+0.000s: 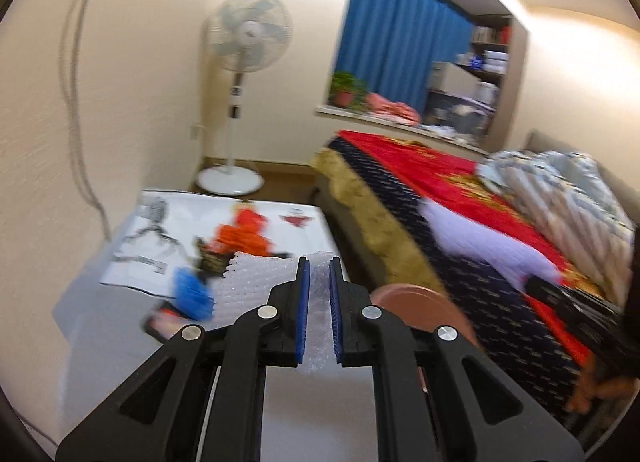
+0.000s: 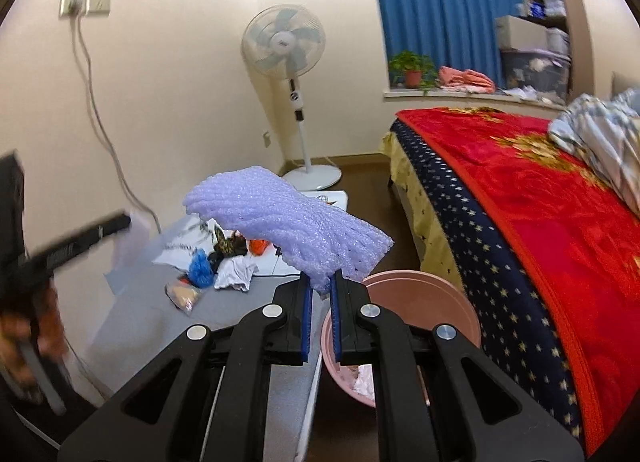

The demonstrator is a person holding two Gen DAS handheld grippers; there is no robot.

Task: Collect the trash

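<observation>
Where fan (image 2: 284, 42) stands — cluttered grey table (image 2: 256, 302).

- Left wrist view is looking down along its tongs (image 1: 319, 268) across the bench (image 1: 100, 326).
- Right wrist view is sitting alongside, both sharing standing fan (image 2: 285, 42), bed (image 2: 540, 198), pink bin (image 2: 460, 302).

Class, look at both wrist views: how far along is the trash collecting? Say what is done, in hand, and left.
Done: some crumpled paper already lies in the pink bin. In hand: the right gripper is shut on a lavender foam sheet above the bin, and the left gripper is shut on bubble wrap. Left: a blue bag, white cloth and a snack wrapper on the grey table.
</observation>
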